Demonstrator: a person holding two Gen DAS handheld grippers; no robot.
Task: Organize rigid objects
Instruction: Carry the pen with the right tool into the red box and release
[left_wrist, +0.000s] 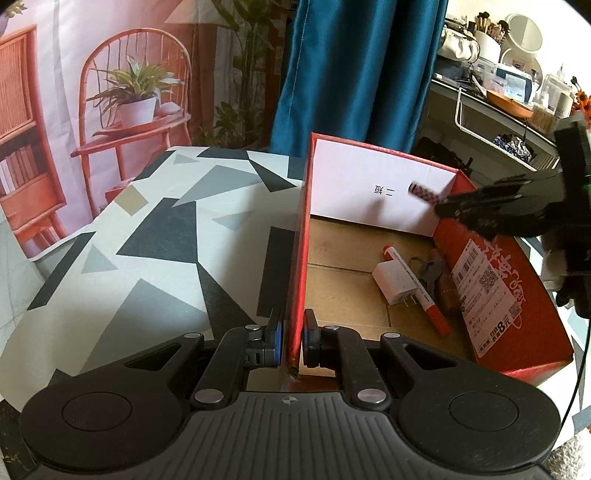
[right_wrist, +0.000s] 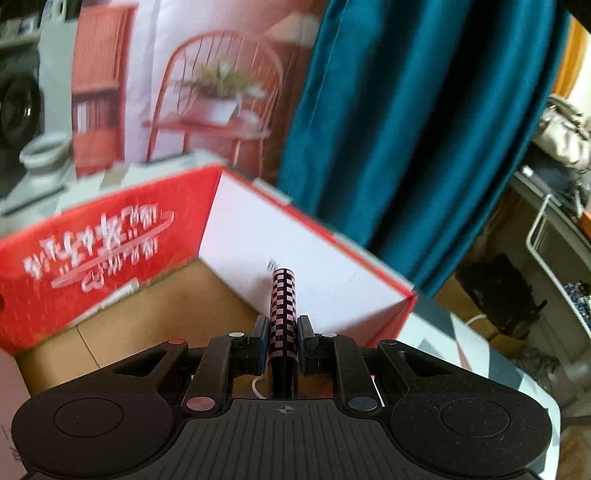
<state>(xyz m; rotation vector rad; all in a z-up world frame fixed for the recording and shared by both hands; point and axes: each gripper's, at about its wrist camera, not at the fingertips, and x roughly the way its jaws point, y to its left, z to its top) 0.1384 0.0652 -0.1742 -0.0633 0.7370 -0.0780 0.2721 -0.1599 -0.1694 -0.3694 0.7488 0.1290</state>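
While the left gripper (left_wrist: 292, 341) pinches the red box's (left_wrist: 491, 254) near wall to steady it, the right gripper (right_wrist: 282, 341) holds a checkered tube (right_wrist: 282, 306) clamped between its fingers above the box. Next, I judge, lower it inside beside the marker (left_wrist: 424, 291) and charger (left_wrist: 393, 282), then release

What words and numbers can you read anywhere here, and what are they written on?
"一 短", seen turned around: printed on the white inner flap of the red cardboard box.
"8元": in the yellow print on the box's red wall, near the white shipping label.
Shipping label: barcodes, a QR code and small print, too small to read.
Large white characters on the box wall: upside down and blurred, unreadable.
Marker pen: print too small.
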